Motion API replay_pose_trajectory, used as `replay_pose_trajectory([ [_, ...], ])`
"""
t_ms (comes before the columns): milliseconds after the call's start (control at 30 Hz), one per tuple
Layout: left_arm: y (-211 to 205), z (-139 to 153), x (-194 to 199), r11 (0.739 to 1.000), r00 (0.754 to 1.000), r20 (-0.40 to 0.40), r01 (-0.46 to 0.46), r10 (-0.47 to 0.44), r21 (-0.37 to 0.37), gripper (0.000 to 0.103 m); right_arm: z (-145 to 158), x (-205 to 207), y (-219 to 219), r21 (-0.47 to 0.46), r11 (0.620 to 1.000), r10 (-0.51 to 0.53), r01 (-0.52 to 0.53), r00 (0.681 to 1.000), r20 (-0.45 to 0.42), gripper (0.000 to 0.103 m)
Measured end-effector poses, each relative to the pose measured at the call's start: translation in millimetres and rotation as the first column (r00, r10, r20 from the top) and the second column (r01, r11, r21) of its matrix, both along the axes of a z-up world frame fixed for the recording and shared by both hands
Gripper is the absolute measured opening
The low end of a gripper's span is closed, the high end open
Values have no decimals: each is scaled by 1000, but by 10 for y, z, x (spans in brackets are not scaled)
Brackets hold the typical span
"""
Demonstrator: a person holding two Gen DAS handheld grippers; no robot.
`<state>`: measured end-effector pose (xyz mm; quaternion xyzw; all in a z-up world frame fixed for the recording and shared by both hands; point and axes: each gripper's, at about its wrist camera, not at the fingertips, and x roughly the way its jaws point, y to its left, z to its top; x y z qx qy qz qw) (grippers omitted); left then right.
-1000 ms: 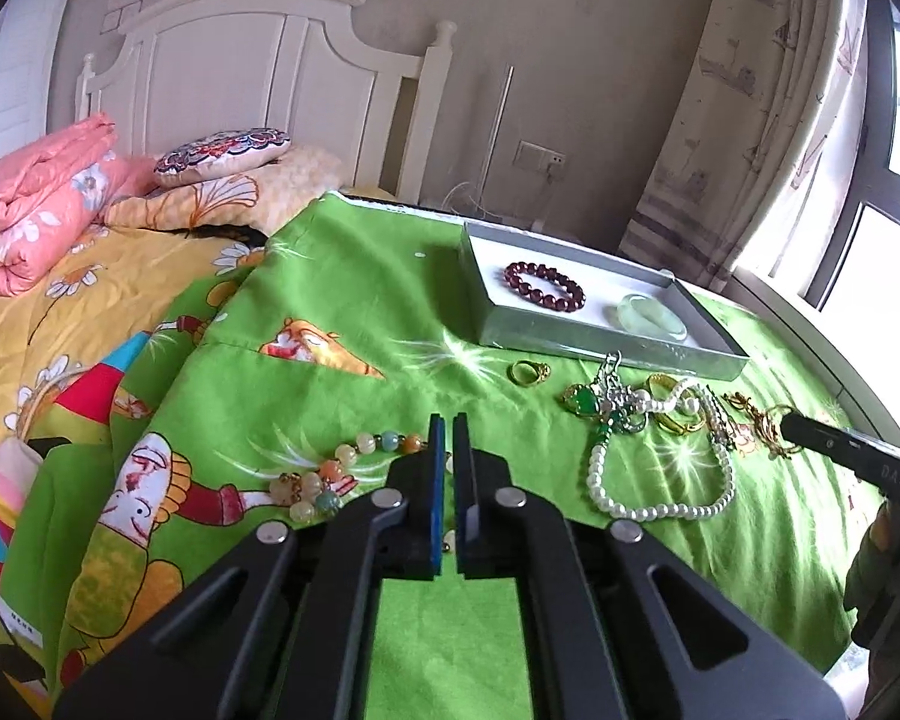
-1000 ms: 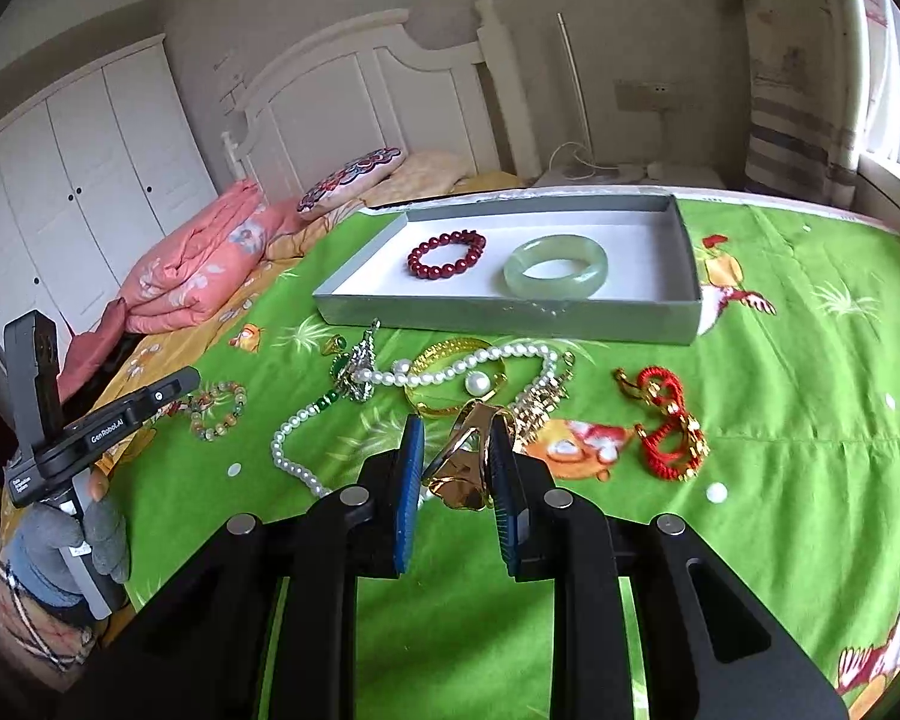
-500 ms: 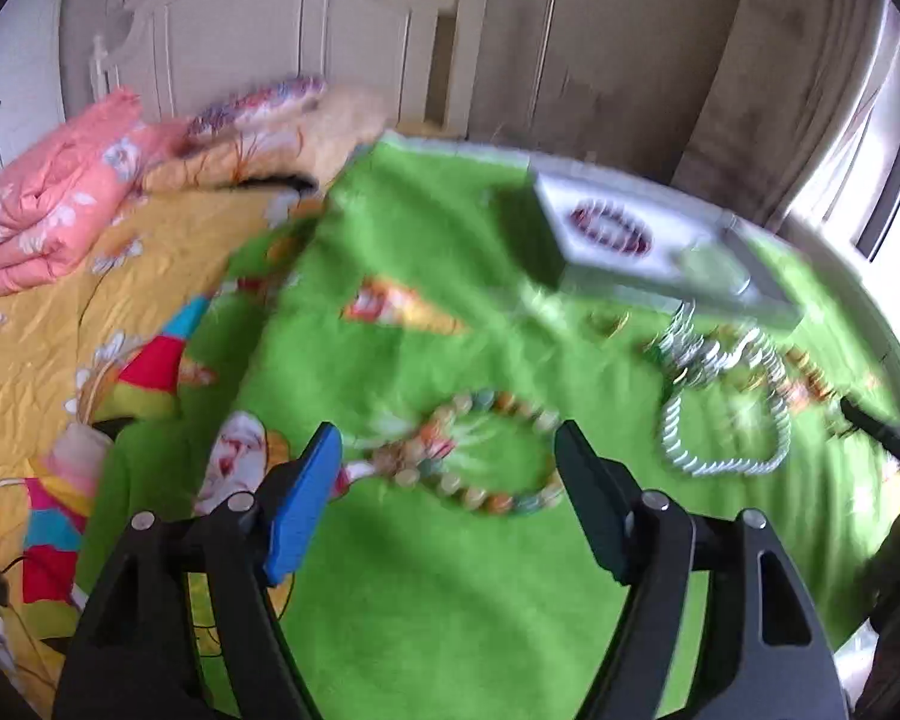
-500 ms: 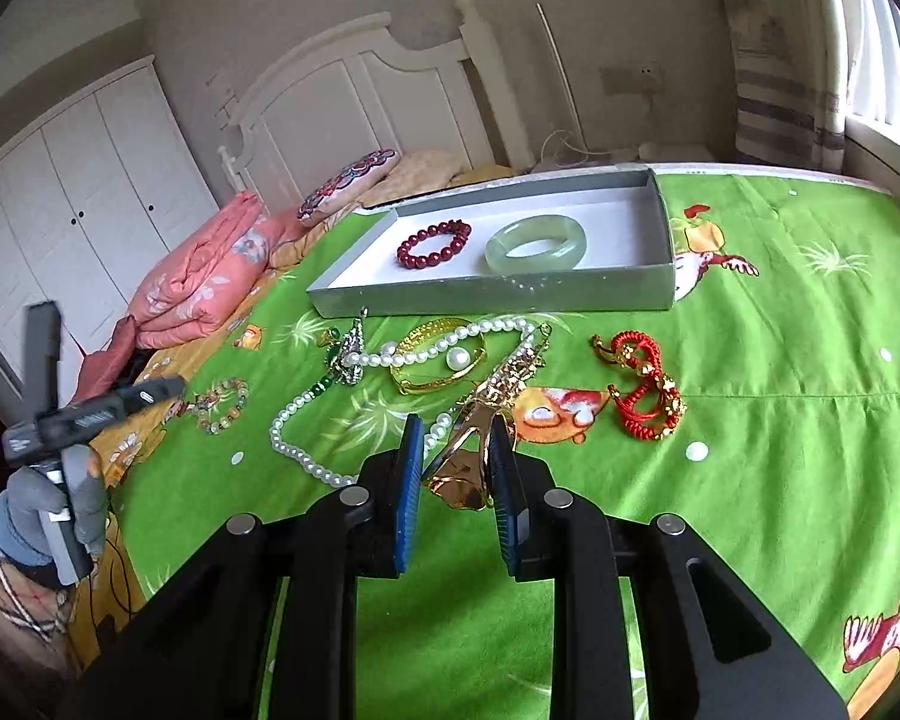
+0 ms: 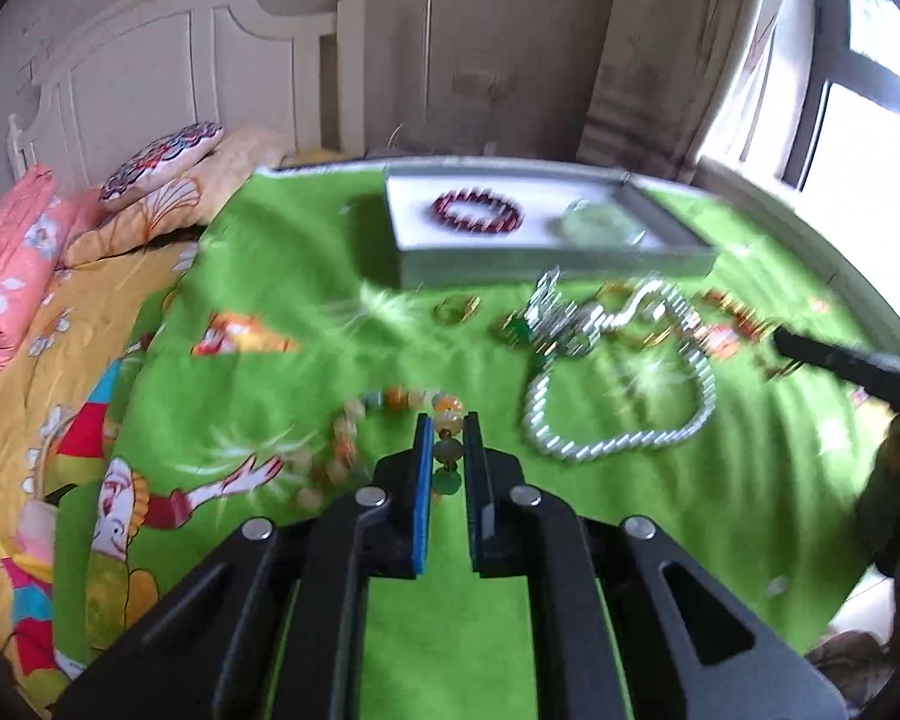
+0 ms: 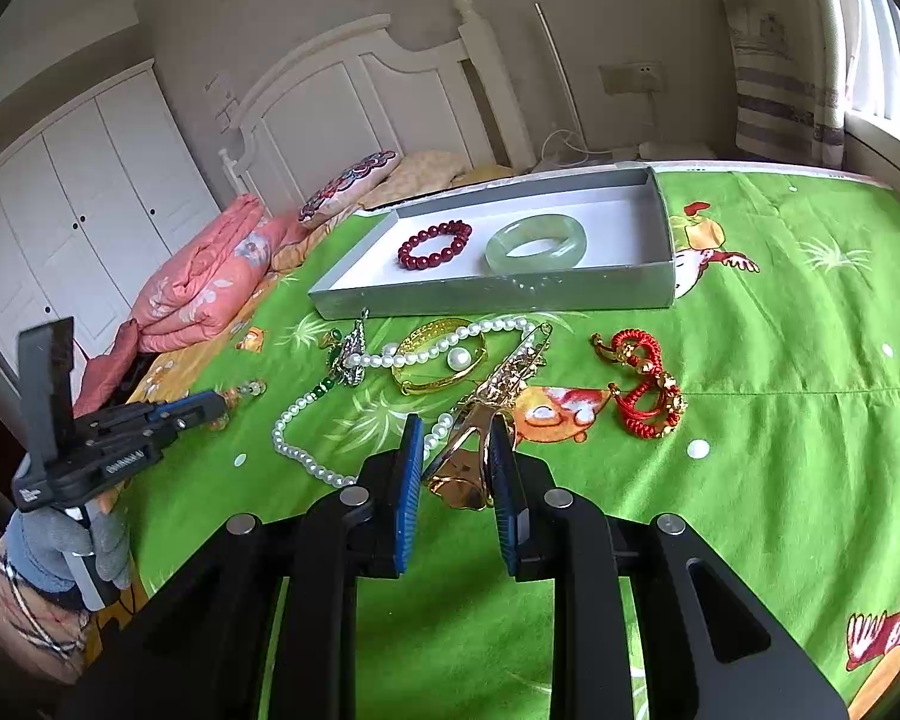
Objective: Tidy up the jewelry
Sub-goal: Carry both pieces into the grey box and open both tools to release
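Note:
A grey box (image 6: 492, 297) on the green cloth holds a dark red bead bracelet (image 6: 435, 243) and a pale jade bangle (image 6: 537, 243). In front of it lie a pearl necklace (image 6: 306, 456), a gold bangle (image 6: 438, 354), a green pendant (image 6: 345, 354) and red cord pieces (image 6: 645, 387). My right gripper (image 6: 453, 426) is shut on a gold hair clip (image 6: 480, 420). My left gripper (image 5: 447, 426) is shut on a multicoloured bead bracelet (image 5: 354, 420), which lies on the cloth; the box (image 5: 540, 258) and the pearl necklace (image 5: 618, 444) show beyond it.
A small gold ring (image 5: 456, 309) lies near the box's front wall. Pink folded quilts (image 6: 210, 276) and a patterned pillow (image 6: 348, 183) lie at the left by the white headboard. A curtain and window stand at the right.
My left gripper opened wide, moved forward over the multicoloured bracelet and has closed on its beads. My right gripper still holds the gold clip and has barely moved.

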<state>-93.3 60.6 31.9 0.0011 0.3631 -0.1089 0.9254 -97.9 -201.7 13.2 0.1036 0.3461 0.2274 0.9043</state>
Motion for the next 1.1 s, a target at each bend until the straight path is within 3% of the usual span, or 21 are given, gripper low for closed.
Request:
replay_pose_trajectory([
  [133, -27, 281, 33, 994, 999, 23, 42, -40, -96, 9, 2, -9, 7, 0, 1000, 4, -4, 1000, 3, 23],
  [300, -98, 607, 144, 983, 995, 57, 84, -76, -163, 9, 19, 3, 7, 6, 1000, 6, -6, 1000, 6, 23],
  [400, -164, 765, 240, 978, 992, 77, 108, -95, -180, 9, 53, 46, 37, -7, 1000, 12, -12, 1000, 13, 23],
  [567, -373, 971, 490, 979, 987, 101, 142, -128, -148, 9, 171, 209, 73, -34, 999, 14, -12, 999, 39, 23],
  [867, -628, 962, 1239, 981, 990, 67, 134, -126, -137, 9, 342, 818, -28, -82, 996, -24, 27, 999, 47, 23],
  [1100, -834, 762, 1801, 987, 995, 15, 95, -94, -128, 9, 330, 1621, -107, -135, 985, -105, 105, 994, 3, 23],
])
